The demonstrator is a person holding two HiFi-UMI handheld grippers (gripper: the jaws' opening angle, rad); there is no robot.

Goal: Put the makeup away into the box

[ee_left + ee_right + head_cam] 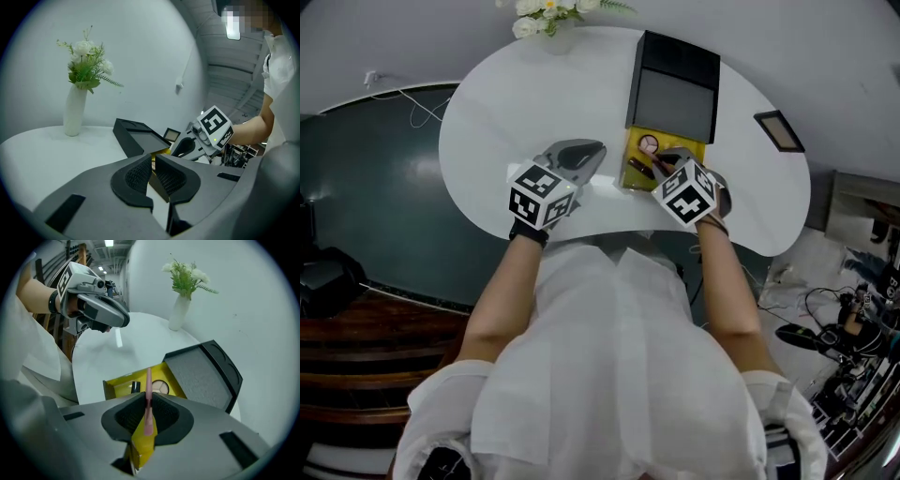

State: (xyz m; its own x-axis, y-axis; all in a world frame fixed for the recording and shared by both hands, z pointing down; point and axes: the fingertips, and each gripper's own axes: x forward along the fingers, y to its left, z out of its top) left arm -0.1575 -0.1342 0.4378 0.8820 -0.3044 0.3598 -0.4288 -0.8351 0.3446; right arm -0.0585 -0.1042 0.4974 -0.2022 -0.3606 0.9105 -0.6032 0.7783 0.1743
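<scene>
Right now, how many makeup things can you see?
3: a pink stick in the right gripper, and a round compact and a dark tube in the box. More may be hidden.

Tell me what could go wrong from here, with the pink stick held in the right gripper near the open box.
The pink stick is thin and the right gripper pinches it only partway along, so it may pivot or slip. The box already holds a round compact; the stick may land across it rather than lie flat. The left gripper is close to the box and could nudge it.
</scene>
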